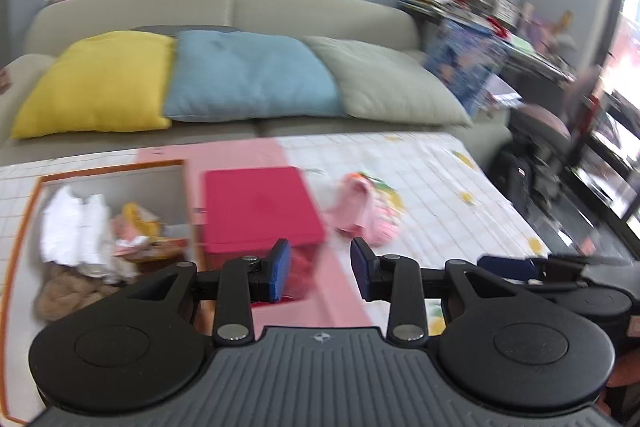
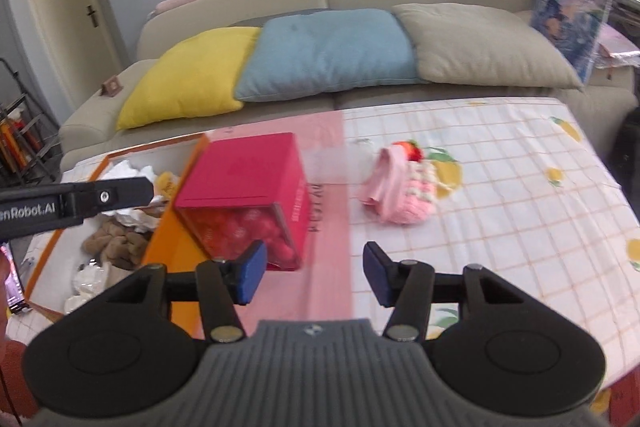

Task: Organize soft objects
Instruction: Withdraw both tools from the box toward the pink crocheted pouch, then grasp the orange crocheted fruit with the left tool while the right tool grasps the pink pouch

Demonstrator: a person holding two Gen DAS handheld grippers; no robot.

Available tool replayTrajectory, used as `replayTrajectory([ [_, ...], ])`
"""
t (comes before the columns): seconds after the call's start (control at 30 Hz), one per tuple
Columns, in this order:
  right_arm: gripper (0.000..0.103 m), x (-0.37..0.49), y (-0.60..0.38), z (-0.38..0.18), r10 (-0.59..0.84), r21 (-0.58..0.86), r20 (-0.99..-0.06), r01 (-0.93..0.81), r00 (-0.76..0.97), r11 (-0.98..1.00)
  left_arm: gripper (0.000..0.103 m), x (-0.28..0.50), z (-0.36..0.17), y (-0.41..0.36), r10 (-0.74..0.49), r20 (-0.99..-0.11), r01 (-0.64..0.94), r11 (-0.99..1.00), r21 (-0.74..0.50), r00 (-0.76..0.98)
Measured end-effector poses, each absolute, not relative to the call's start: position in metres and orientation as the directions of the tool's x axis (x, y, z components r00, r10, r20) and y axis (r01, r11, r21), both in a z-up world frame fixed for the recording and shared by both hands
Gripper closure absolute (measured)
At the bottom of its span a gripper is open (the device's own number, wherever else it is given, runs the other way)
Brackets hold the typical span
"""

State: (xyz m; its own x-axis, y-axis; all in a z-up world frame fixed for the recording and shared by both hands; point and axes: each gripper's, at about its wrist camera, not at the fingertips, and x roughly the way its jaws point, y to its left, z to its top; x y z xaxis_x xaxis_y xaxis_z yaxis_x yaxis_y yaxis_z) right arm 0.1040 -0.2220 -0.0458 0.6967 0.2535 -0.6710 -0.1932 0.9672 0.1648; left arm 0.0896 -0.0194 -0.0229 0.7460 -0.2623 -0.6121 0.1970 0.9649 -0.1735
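Nearest, the left claw point(image 1: 320, 273) and right claw point(image 2: 313, 273) both stand part open with nothing between their blue pads. Beyond them, on the checked-cloth worktop point(image 2: 500, 195), lies the pink crocheted soft toy with a red strawberry top point(image 2: 404, 187), right of the red lidded box point(image 2: 248, 179). It looks light, limp and squashy; pinching its bunched knitted body should hold better than a loose flap.

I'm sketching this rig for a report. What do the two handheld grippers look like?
Both match: the left gripper and right gripper have black linkage arms with silver pivot pins, round black discs, a ribbed grey body with a small emblem, and blue pads. White lettering marks the left one's side.
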Motion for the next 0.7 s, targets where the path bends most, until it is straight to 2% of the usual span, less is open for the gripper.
replayTrajectory([
  [0.23, 0.049, 0.091, -0.26, -0.047, 0.161, 0.142, -0.628, -0.092, 0.762, 0.986, 0.063, 0.099, -0.029, -0.053, -0.404, -0.638, 0.268, 0.914, -0.303, 0.656],
  [0.37, 0.049, 0.096, -0.271, -0.051, 0.139, 0.103, -0.626, -0.096, 0.768, 0.99, 0.063, 0.104, -0.035, -0.066, -0.394, -0.654, 0.265, 0.919, -0.292, 0.646],
  [0.57, 0.049, 0.124, -0.286, -0.07, 0.153, 0.12, -0.65, -0.098, 0.744, 0.988, 0.063, 0.121, -0.046, -0.078, -0.392, -0.673, 0.295, 0.919, -0.26, 0.627],
  [0.7, 0.044, 0.147, -0.292, -0.085, 0.161, 0.132, -0.685, -0.096, 0.71, 0.987, 0.063, 0.145, -0.049, -0.09, -0.382, -0.694, 0.321, 0.92, -0.224, 0.611],
])
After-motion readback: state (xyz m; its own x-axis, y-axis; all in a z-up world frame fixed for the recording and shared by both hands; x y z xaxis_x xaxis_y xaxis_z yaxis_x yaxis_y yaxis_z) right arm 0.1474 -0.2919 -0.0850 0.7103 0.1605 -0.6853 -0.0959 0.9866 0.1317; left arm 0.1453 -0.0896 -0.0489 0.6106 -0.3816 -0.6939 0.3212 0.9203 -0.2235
